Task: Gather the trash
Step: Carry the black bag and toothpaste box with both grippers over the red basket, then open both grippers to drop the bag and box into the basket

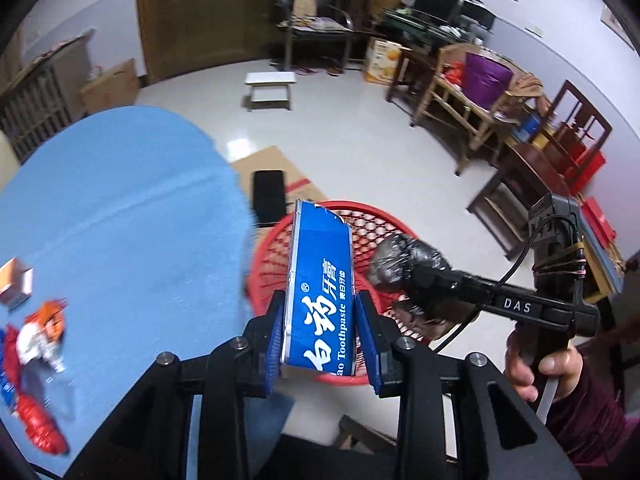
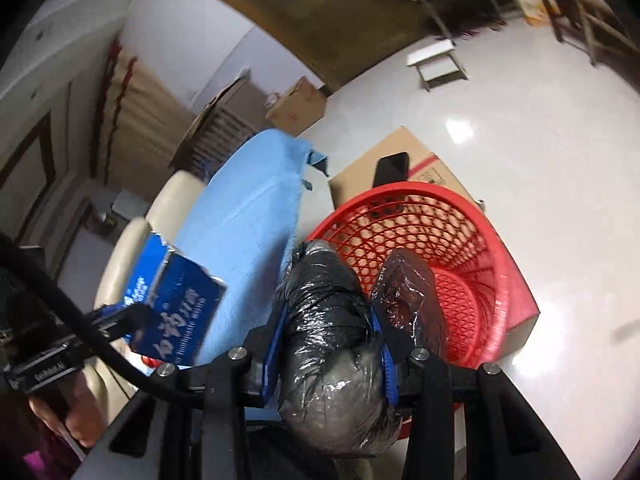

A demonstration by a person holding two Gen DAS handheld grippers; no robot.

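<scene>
The blue toothpaste box (image 1: 320, 292) is clamped across its narrow faces by the left tongs (image 1: 322, 344) and held over the near rim of the red basket (image 1: 384, 232). It is judged light, thin card, easily crushed, so the firmer edges near an end suit the grip best. The crumpled black plastic wad (image 2: 332, 344) is pinched in the right tongs (image 2: 328, 348) just above the basket's mouth (soft, slippery film that may cling to the pads). On the blue-covered table (image 1: 120, 208) more wrappers (image 1: 36, 360) and a small carton (image 1: 16, 280) are left. A flattened cardboard sheet (image 1: 276, 168) with a black phone (image 1: 269, 196) lies behind the basket; nothing is seen blocking the drop
</scene>
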